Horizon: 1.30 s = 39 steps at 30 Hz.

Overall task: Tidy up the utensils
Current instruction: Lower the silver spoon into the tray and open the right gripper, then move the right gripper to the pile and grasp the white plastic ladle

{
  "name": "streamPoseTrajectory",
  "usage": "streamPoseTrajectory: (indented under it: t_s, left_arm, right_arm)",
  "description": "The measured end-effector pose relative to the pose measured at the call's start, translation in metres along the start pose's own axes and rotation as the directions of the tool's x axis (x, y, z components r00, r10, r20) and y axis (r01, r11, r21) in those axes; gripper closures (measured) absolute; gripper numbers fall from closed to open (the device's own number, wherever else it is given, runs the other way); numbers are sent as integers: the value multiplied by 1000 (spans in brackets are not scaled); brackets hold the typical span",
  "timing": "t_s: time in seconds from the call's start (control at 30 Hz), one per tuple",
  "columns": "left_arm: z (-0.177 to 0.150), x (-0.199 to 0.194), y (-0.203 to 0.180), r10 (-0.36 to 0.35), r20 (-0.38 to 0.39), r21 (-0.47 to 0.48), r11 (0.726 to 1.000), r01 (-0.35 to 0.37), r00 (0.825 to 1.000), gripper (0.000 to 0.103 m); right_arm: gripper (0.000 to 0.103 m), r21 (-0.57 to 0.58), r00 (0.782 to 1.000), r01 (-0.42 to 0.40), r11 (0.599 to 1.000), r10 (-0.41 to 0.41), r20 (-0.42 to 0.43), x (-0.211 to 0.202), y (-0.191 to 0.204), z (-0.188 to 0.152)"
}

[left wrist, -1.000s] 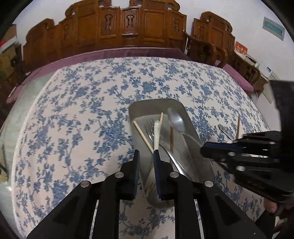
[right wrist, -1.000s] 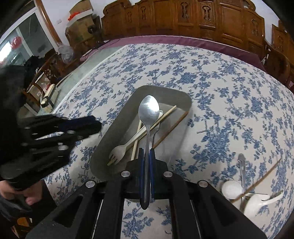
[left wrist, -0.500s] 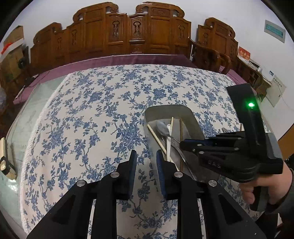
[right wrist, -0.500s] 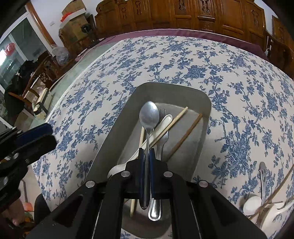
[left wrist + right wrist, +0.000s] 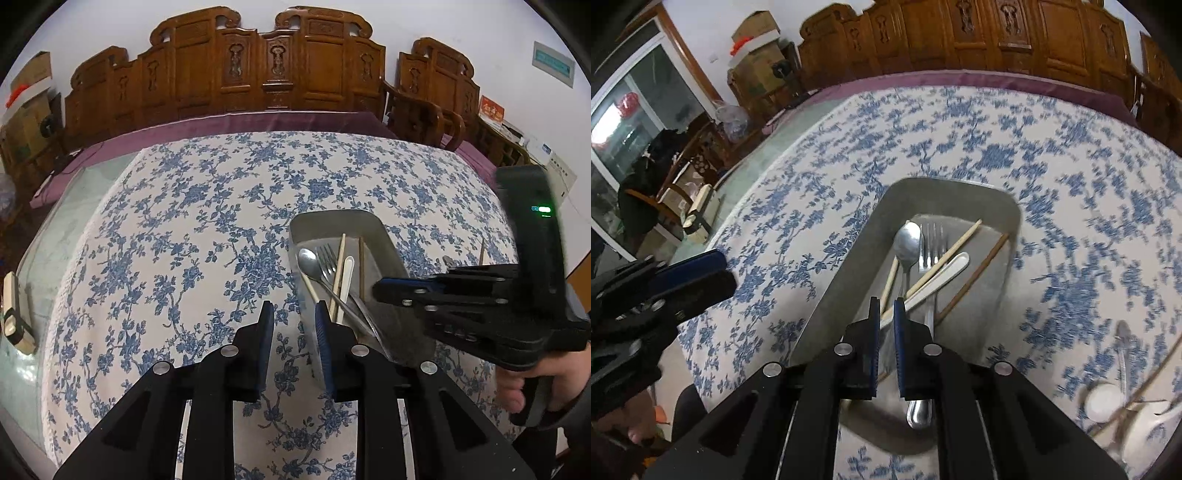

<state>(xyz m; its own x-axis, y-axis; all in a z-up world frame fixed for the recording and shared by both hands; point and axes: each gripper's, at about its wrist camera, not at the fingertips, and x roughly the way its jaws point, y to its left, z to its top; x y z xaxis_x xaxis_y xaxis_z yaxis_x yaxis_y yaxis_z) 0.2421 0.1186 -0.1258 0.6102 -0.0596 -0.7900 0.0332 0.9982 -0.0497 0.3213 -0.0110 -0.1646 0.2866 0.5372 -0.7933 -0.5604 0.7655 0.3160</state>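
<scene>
Left wrist view: the left gripper [image 5: 293, 325] is hovering over the floral-clothed table [image 5: 184, 236], its blue-padded jaws standing moderately apart and holding nothing. Just beside it, the grey rounded-rectangular tray [image 5: 388, 236] is carrying a polished steel spoon [image 5: 308, 260], a steel fork [image 5: 327, 258], a white plastic handle [image 5: 347, 273] and slim wooden chopsticks [image 5: 361, 266]. The right gripper [image 5: 391, 290] is reaching in above the tray's near end.

Right wrist view: the right gripper [image 5: 885, 321] is hanging over the tray [image 5: 846, 266], jaws narrowly parted and gripping nothing. The spoon [image 5: 907, 242] is lying inside beside the fork [image 5: 932, 240]. More utensils [image 5: 1123, 398], blurred, are lying on the cloth well apart to the right.
</scene>
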Motion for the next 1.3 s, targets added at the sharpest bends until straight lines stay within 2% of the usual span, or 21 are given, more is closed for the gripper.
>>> streamPoseTrajectory:
  t_s: [0.4, 0.7, 0.97, 1.03, 1.07, 1.13, 1.23, 1.27, 1.3]
  left_arm:
    - [0, -10, -39, -34, 18, 40, 999, 33, 999, 70]
    - [0, -6, -74, -68, 14, 75, 995, 67, 998, 64]
    - [-1, 4, -107, -109, -2, 99, 989, 109, 994, 63]
    - [-1, 7, -115, -119, -9, 106, 987, 119, 993, 63]
    - [-1, 9, -117, -121, -12, 109, 987, 122, 993, 57]
    - [-3, 10, -123, -128, -8, 113, 985, 128, 992, 45]
    - [-5, 15, -132, -136, -17, 122, 983, 137, 991, 45]
    - [-5, 16, -134, -136, -20, 122, 983, 138, 990, 45]
    - [-6, 18, -136, -138, -24, 123, 983, 140, 990, 45]
  right_arm:
    - [93, 34, 991, 77, 996, -80, 105, -97, -39, -45]
    - [93, 100, 979, 155, 983, -167, 119, -140, -81, -87]
    - [93, 181, 967, 224, 958, -242, 85, -153, -123, -117]
    - [89, 191, 963, 240, 952, -258, 75, -151, -131, -121]
    - [85, 196, 962, 246, 949, -264, 71, -151, -135, -123]
    - [84, 212, 959, 258, 943, -276, 59, -148, -143, -127]
    - [84, 229, 957, 269, 936, -286, 45, -143, -153, -130]
    - [81, 235, 955, 277, 932, -293, 39, -140, -157, -131]
    - [73, 243, 954, 282, 928, -299, 33, -138, -161, -132]
